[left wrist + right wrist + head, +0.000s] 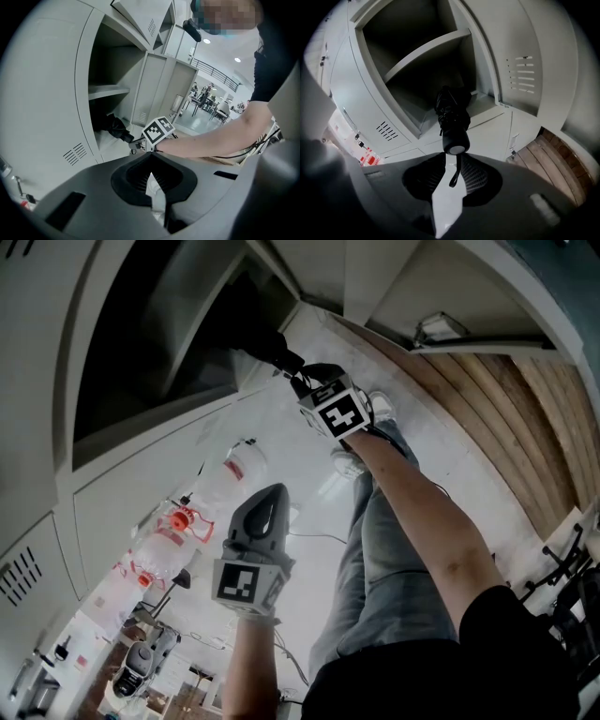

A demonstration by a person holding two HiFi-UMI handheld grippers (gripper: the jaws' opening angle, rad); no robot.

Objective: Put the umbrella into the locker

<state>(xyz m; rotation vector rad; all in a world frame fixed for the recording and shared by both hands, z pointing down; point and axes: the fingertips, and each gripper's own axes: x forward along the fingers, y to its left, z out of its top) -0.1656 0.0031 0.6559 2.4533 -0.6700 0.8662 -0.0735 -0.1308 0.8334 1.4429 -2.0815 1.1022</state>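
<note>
The locker (487, 56) was smooth painted sheet metal, matt pale grey. The umbrella (451, 110) was creased matt black cloth with a smooth plastic handle. The floor (309, 484) shone glossy white beside bare wood planks (487, 409). The right tongs (450, 159) were matt grey plastic.

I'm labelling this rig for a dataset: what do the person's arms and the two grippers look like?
The left gripper and right gripper are grey, tapering shells, each with a white cube bearing black square markers. The forearms are bare below a black short-sleeved top.
</note>
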